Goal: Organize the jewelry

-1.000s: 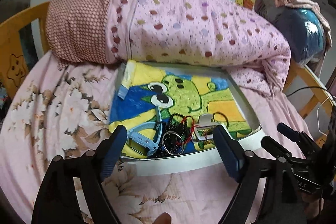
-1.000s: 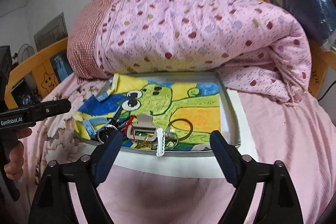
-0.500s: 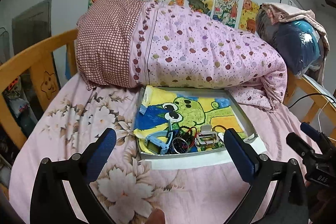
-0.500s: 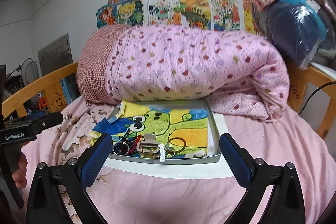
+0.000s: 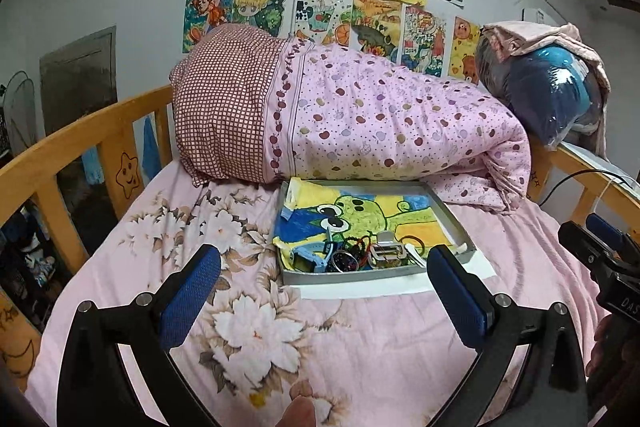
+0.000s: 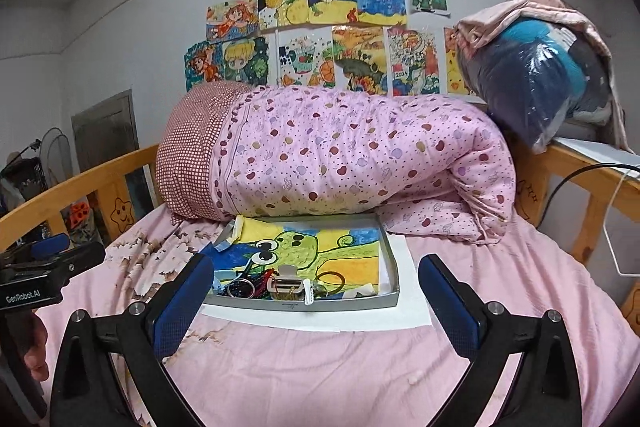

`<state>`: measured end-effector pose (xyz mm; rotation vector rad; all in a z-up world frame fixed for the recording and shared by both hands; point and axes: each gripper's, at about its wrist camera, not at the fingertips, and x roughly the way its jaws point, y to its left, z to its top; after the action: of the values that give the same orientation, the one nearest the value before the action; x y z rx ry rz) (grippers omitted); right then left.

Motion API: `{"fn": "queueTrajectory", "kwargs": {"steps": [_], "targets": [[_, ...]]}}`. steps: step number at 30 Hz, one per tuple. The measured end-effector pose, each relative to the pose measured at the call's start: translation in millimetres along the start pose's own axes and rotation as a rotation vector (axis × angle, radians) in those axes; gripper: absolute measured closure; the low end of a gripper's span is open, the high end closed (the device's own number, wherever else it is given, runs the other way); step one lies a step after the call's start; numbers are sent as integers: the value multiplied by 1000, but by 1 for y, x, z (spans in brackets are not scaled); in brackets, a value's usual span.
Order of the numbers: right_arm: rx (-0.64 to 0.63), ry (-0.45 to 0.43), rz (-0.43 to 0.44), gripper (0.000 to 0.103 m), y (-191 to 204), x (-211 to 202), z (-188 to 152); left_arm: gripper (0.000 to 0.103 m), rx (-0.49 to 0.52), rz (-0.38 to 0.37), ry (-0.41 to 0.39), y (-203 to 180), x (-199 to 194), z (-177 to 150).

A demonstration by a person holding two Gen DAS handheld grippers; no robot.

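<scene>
A: Item one, nearest: left gripper (image 5: 323,281), jaws spread wide, having just been opening, nothing between the blue pads (image 5: 191,297). Right gripper (image 6: 316,291) likewise, spread wide after opening, empty.

B: Anything cut off?

A: Both gripper bodies run out of the lower frame edge. A fingertip (image 5: 298,411) pokes in at the bottom of the left view; a hand (image 6: 37,349) is half hidden at the right view's left margin.

B: Readable writing?

A: "GenRobot.AI" on the left gripper's side in the right view; "DAS", truncated, on the right gripper in the left view.

B: Task items?

A: Jewelry pile (image 5: 354,254) in the near end of a grey tray (image 5: 352,274), on a frog drawing (image 6: 304,249). Blue watch (image 5: 310,254), dark rings and beads tangled; individual pieces hard to separate.

B: Clearance?

A: Bare pink bedsheet (image 6: 320,367) between grippers and tray. Behind the tray, touching its far rim, a rolled quilt (image 6: 344,155). Wooden rails (image 5: 80,135) on both sides; drawings (image 6: 320,27) on the wall.
</scene>
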<state>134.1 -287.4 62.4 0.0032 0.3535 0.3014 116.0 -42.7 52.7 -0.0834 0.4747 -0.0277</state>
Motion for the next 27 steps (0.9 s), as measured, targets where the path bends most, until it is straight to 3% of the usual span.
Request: {"fn": "queueTrajectory", "kwargs": {"steps": [15, 27], "targets": [[-25, -15, -39, 0, 14, -47, -24, 2, 10, 8, -9, 13, -52, -41], [10, 4, -89, 0, 19, -56, -52, 2, 8, 9, -9, 20, -58, -66]]}}
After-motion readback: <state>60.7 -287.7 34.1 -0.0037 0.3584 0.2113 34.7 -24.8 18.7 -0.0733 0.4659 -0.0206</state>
